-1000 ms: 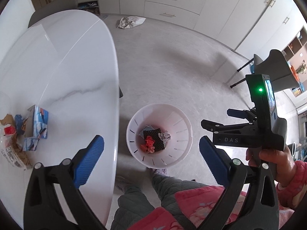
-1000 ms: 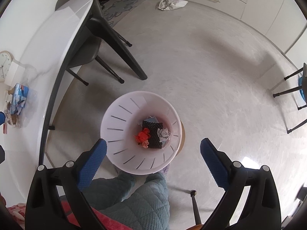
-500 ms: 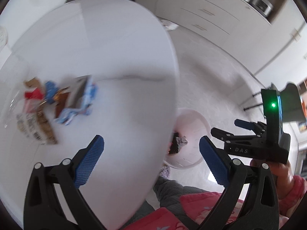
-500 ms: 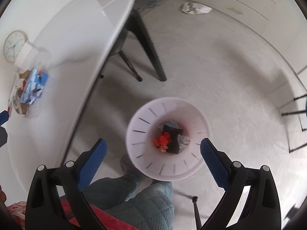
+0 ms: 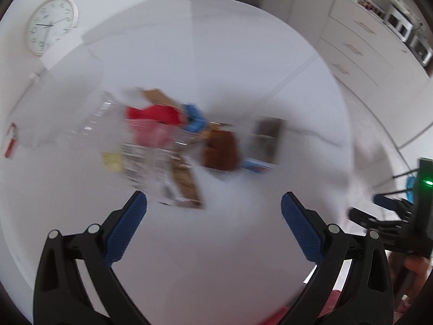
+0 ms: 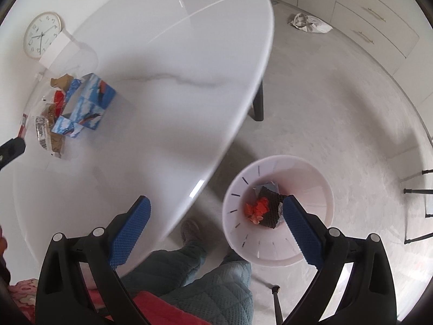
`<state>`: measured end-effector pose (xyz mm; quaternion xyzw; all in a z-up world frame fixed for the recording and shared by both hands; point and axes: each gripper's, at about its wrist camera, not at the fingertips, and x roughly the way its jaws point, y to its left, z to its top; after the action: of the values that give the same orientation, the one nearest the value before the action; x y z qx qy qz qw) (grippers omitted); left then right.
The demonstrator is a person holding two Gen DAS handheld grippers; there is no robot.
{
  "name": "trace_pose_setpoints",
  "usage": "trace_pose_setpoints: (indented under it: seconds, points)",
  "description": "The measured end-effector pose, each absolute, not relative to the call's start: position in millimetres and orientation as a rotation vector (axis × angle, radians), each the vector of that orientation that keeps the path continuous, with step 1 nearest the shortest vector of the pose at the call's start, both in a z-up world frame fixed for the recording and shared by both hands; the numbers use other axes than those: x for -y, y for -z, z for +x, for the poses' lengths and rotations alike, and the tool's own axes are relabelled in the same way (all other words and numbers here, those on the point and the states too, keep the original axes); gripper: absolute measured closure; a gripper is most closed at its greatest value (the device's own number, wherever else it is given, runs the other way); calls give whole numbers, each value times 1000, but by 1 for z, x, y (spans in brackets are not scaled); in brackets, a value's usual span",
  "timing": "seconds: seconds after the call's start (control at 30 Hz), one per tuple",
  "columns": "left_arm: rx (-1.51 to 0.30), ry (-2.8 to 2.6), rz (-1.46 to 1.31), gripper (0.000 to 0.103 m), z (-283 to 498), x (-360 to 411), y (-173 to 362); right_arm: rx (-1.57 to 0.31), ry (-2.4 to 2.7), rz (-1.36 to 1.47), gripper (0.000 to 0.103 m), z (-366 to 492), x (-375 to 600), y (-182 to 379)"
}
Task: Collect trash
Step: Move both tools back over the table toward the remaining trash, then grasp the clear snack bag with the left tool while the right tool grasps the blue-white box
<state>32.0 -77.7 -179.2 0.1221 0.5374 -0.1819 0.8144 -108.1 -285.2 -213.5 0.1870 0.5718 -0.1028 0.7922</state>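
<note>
A heap of trash (image 5: 167, 140) lies on the white marble table (image 5: 216, 54): a clear plastic wrapper with a barcode label, red and blue scraps, brown cardboard. Motion blur smears it in the left wrist view. My left gripper (image 5: 213, 203) hangs open just short of the heap, nothing between its fingers. In the right wrist view the same trash (image 6: 51, 124) lies beside a blue and white carton (image 6: 86, 108). My right gripper (image 6: 216, 211) is open and empty above the table's edge and the white bin (image 6: 311, 187), which holds red and black scraps.
A round clock (image 5: 50, 24) leans on the wall behind the table. A crumpled bag (image 6: 308, 23) lies on the floor by the cabinets. The person's legs (image 6: 205, 270) stand between table and bin. Chair legs (image 6: 416, 189) show at the right.
My left gripper has swung left from above the bin to over the table, close to the trash heap. The right gripper has also shifted left, so the bin now sits under its right finger.
</note>
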Motion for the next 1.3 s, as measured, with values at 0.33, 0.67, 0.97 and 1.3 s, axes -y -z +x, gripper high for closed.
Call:
trace_pose_setpoints:
  seconds: [0.33,0.67,0.97,1.3]
  points:
    - [-1114,409,315,8,80,51,212,-1262,193,335,6,-78,254,199]
    - [-1137,504,289,53,103,48,237,-1234,150,412,6,-45,235,176]
    - [-1120,554,241,56,96,40,230,-1165,124,578,6,0,225,168]
    - [-1092,545,197,56,71,17,199,-1223,194,671,31,36,215,203]
